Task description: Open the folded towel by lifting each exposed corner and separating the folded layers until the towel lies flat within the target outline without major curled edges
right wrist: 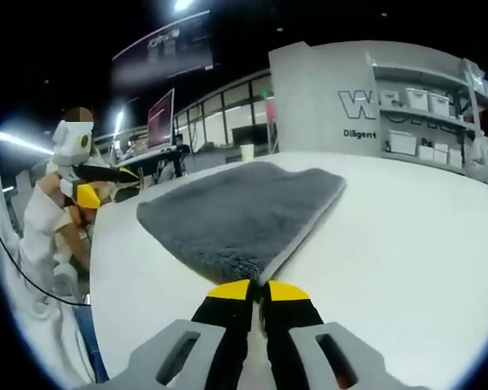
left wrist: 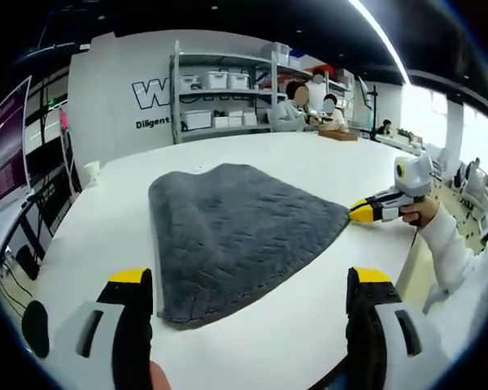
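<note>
Meanwhile, we saw the grey towel [left wrist: 236, 236] lying folded on the white table [left wrist: 309, 154], our right gripper [right wrist: 258, 291] pinched closed on its corner, our left gripper [left wrist: 252, 280] held wide apart, holding nothing.

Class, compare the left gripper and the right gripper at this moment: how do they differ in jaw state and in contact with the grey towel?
The left gripper has its jaws spread wide; the right gripper has its jaws pressed together. The left gripper's jaws straddle the towel's near edge without pinching it; the right gripper is clamped on a towel corner. Both have yellow-tipped black jaws and sit low over the white table.
</note>
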{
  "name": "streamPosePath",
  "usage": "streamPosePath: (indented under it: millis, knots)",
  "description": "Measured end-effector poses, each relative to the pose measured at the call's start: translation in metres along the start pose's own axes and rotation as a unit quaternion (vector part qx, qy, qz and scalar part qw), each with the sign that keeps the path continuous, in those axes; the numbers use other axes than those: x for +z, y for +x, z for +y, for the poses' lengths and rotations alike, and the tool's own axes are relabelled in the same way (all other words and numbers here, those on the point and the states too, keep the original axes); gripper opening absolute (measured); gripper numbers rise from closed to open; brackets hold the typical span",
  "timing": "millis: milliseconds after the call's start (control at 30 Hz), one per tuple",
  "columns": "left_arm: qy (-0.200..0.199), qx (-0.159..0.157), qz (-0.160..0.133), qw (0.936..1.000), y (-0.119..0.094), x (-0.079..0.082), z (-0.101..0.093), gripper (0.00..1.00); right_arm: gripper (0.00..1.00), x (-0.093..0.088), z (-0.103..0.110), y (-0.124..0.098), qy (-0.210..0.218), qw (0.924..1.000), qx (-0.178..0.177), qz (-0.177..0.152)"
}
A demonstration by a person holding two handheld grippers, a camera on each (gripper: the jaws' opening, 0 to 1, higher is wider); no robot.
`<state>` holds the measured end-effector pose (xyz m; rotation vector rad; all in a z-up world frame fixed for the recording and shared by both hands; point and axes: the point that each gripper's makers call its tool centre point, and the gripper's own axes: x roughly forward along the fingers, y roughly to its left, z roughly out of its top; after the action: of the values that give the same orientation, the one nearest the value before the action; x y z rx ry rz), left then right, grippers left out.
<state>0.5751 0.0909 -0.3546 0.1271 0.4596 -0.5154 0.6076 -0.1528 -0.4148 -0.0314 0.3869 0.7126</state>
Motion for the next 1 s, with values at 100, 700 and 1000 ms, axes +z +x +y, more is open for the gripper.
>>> streamPosePath:
  millis: [100, 700, 1000]
  knots:
    - [0.002, -0.002, -0.002, 1.0000, -0.001, 0.000, 0.000, 0.98, 0.00, 0.000, -0.001, 0.000, -0.004, 0.9999, -0.007, 0.006]
    - [-0.024, -0.008, -0.028, 0.9993, -0.017, -0.009, 0.024, 0.99, 0.00, -0.004, -0.016, -0.008, -0.065, 0.9938, -0.057, 0.069]
    - [-0.040, -0.011, -0.039, 0.9984, -0.022, -0.012, 0.035, 0.99, 0.00, 0.001, -0.033, -0.013, -0.128, 0.9819, -0.084, 0.111]
